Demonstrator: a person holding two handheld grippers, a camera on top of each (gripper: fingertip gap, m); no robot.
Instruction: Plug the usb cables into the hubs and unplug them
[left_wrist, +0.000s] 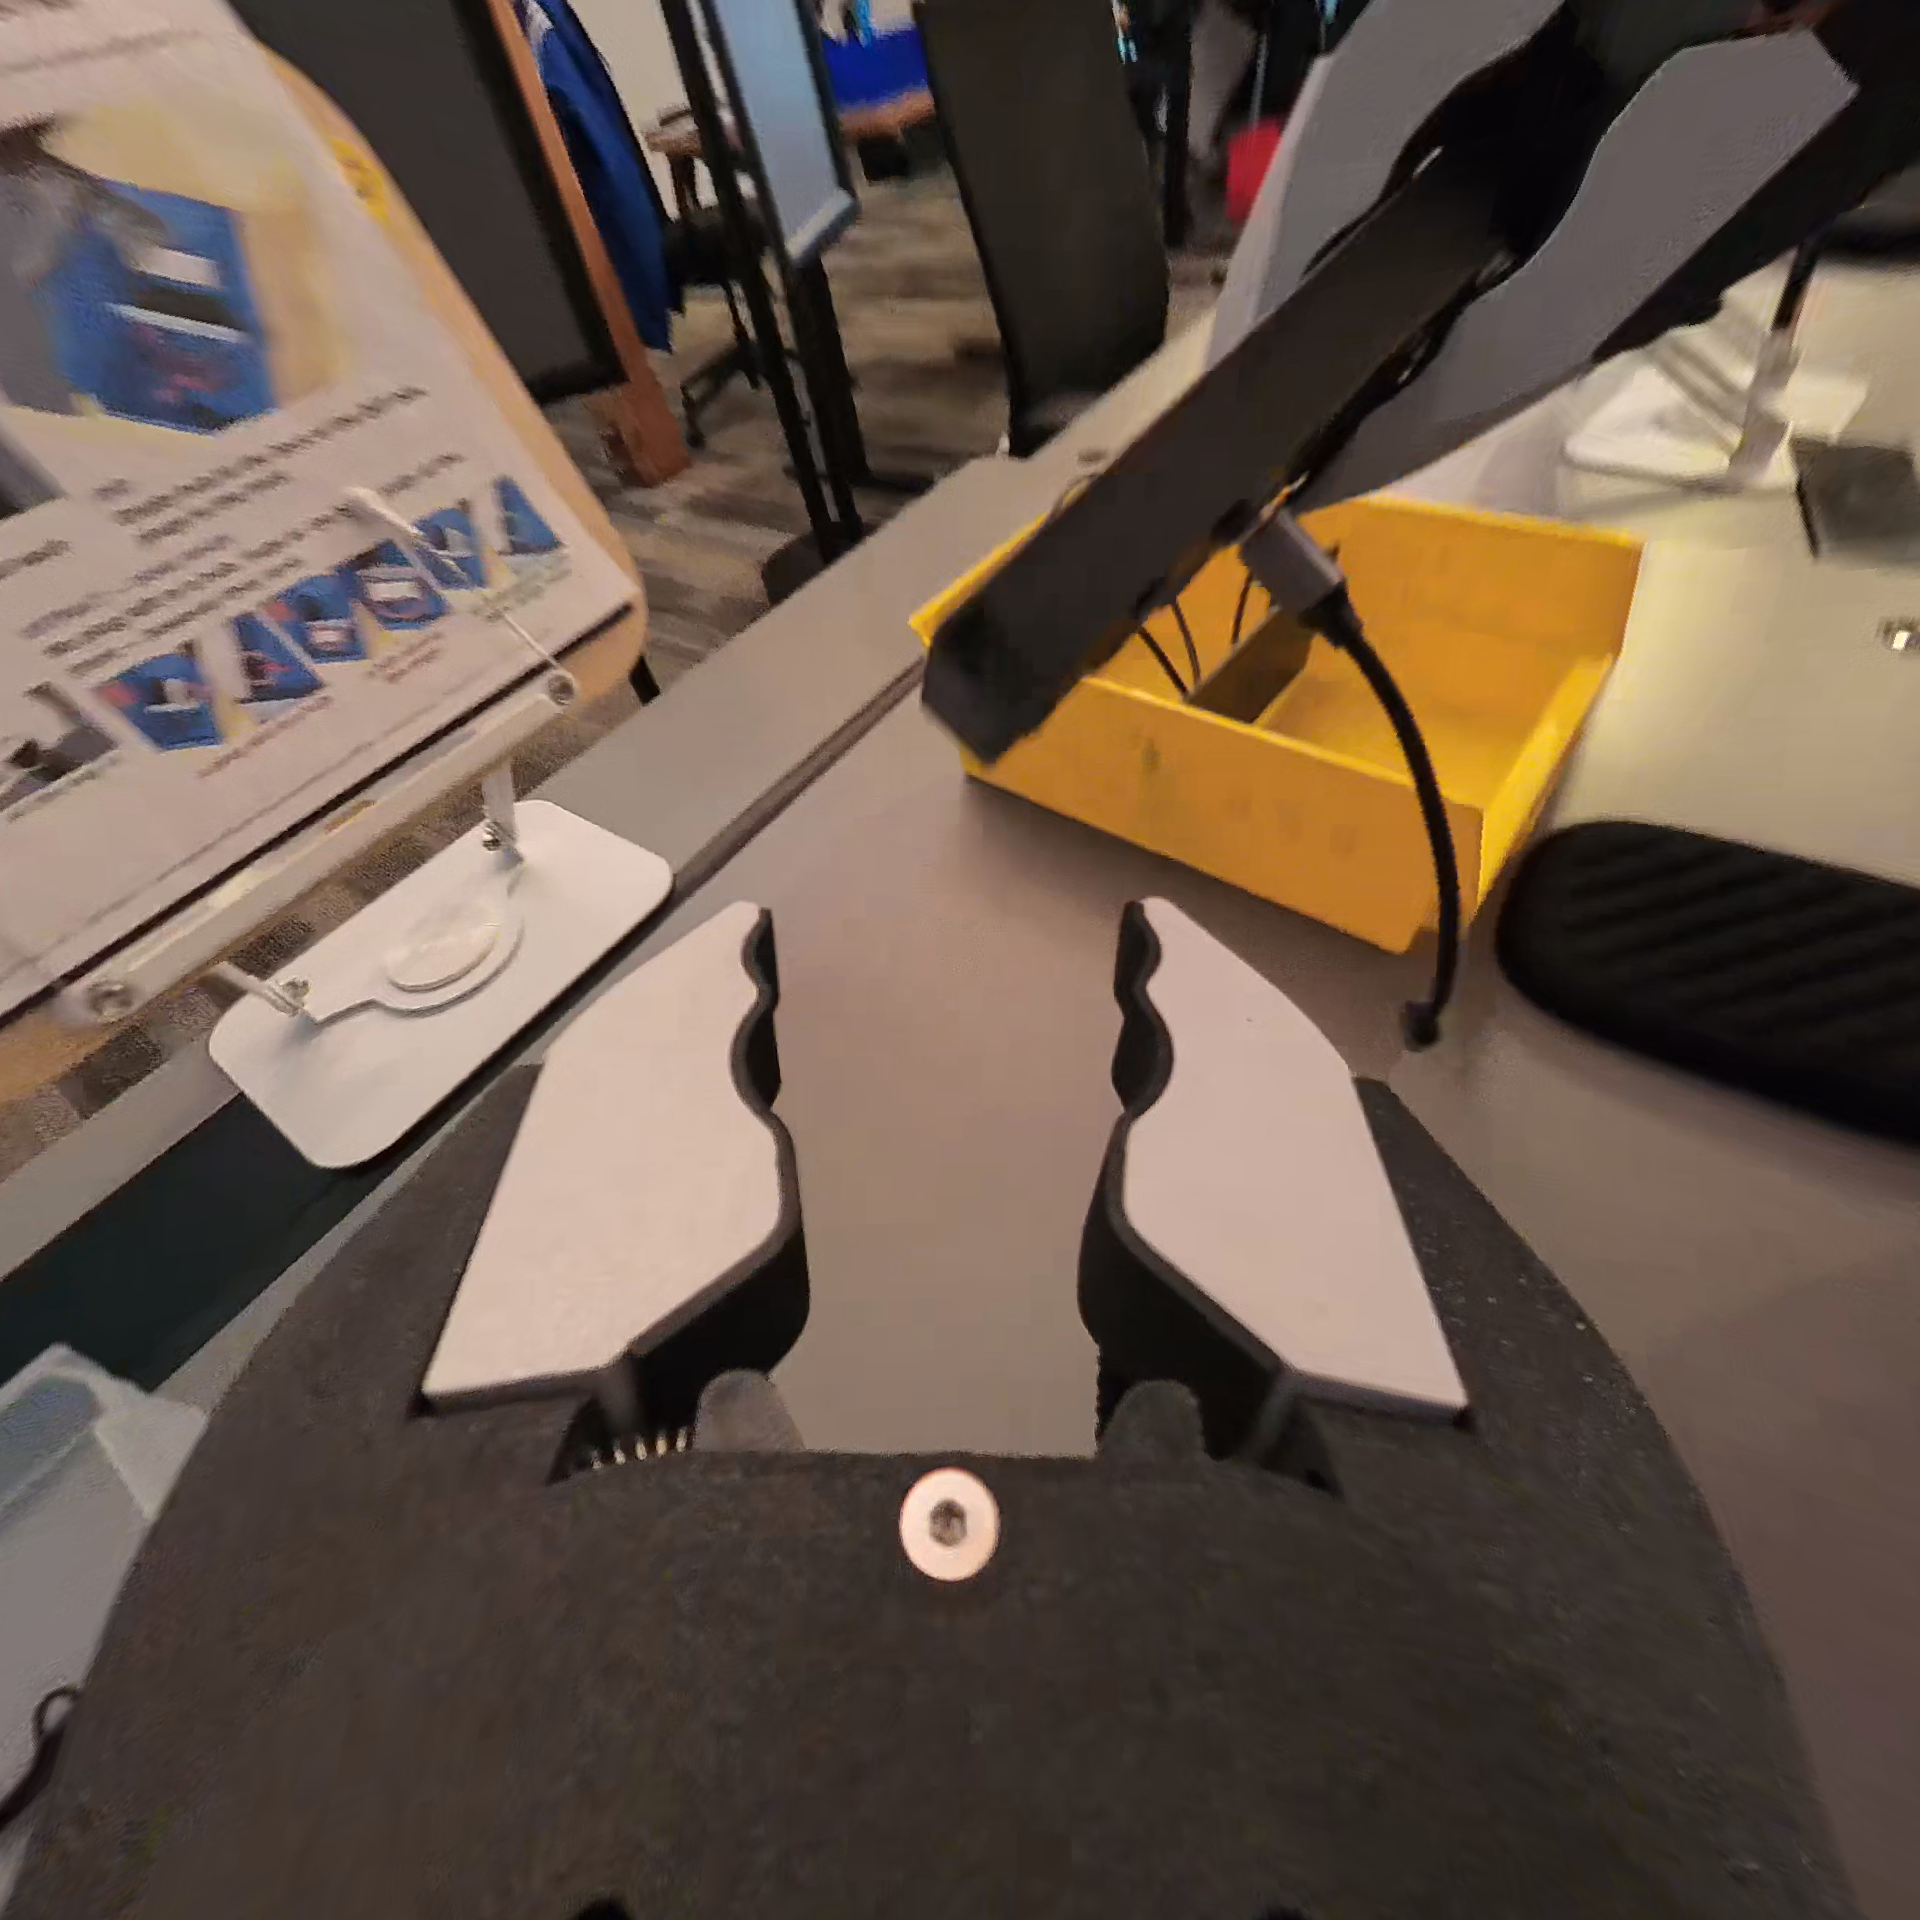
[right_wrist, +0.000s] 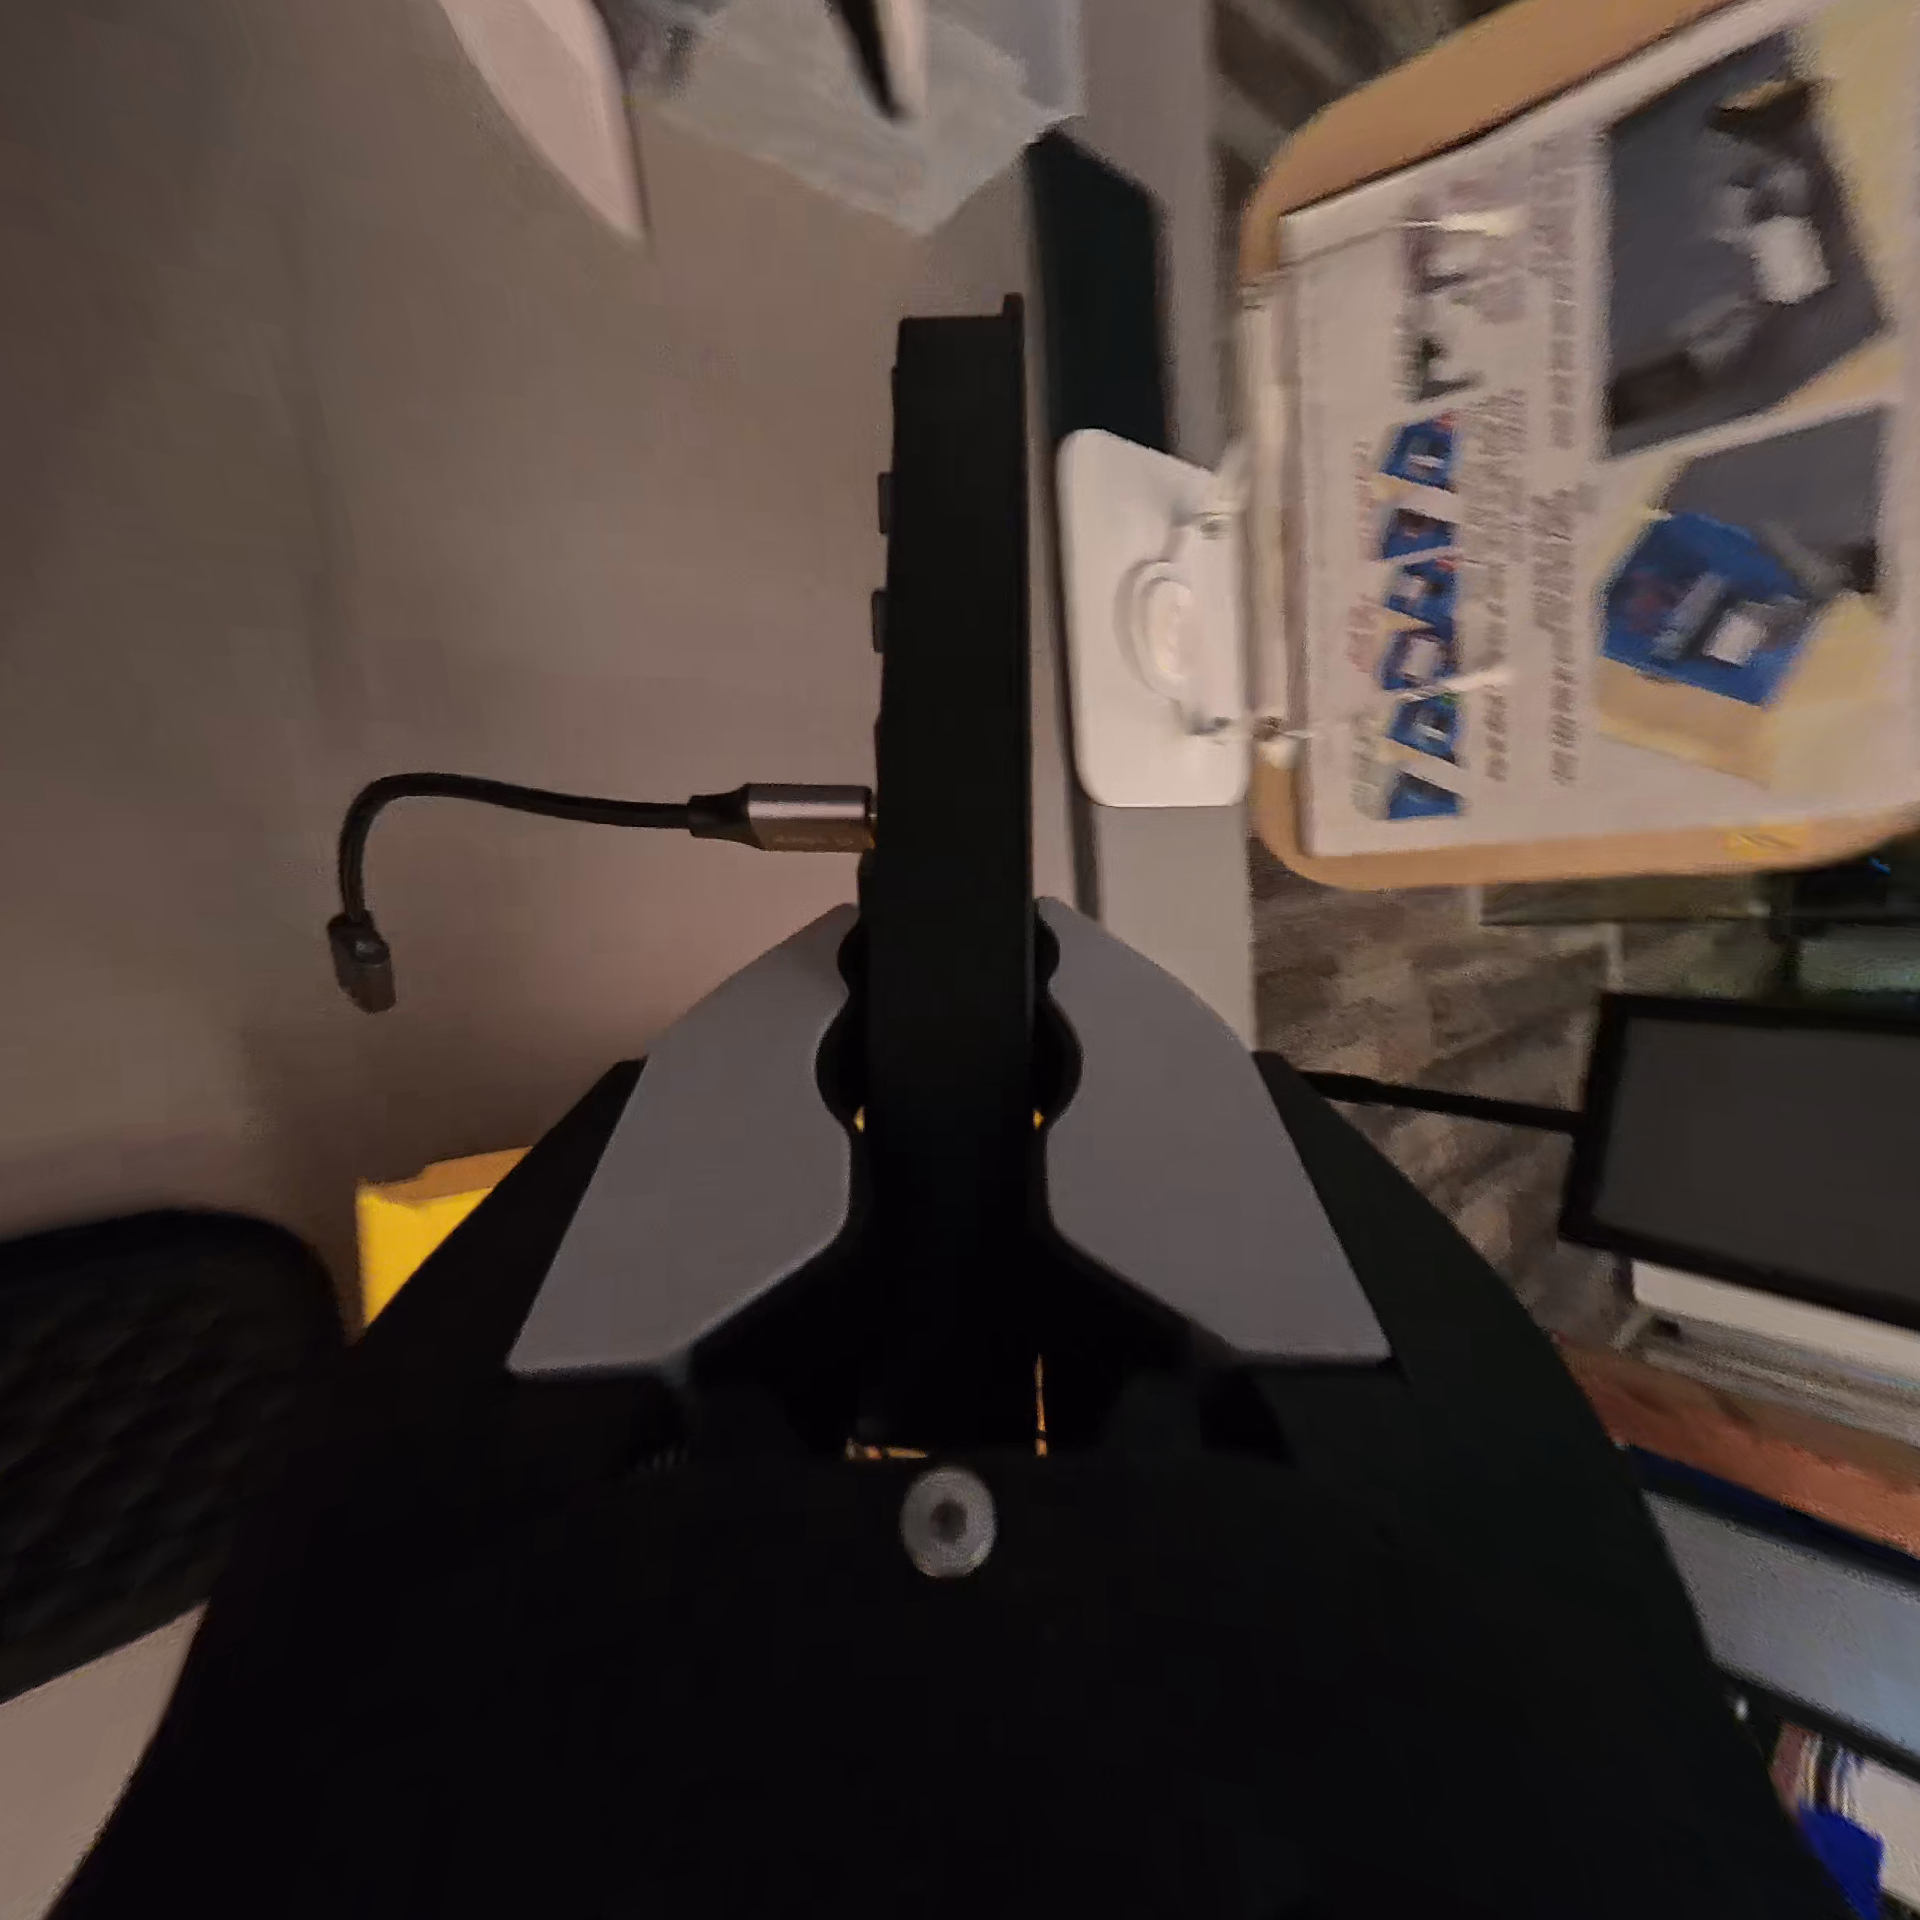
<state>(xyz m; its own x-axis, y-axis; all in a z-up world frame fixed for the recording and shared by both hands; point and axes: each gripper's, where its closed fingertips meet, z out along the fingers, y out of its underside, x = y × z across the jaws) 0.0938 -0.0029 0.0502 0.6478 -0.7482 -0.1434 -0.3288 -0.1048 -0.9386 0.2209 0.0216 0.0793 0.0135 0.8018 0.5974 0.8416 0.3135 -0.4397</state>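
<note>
My right gripper is shut on a long black USB hub and holds it in the air. In the left wrist view the same hub hangs tilted above the yellow bin, held from the upper right. A short black USB cable with a grey metal plug is plugged into the hub's side; its free end dangles. It also shows in the right wrist view. My left gripper is open and empty, low over the grey table, below and in front of the hub.
A white stand holds an instruction sheet on a board at the table's left edge. A black padded case lies to the right of the yellow bin. Chairs and stands are beyond the table. About 15 centimetres separates my left fingertips from my right.
</note>
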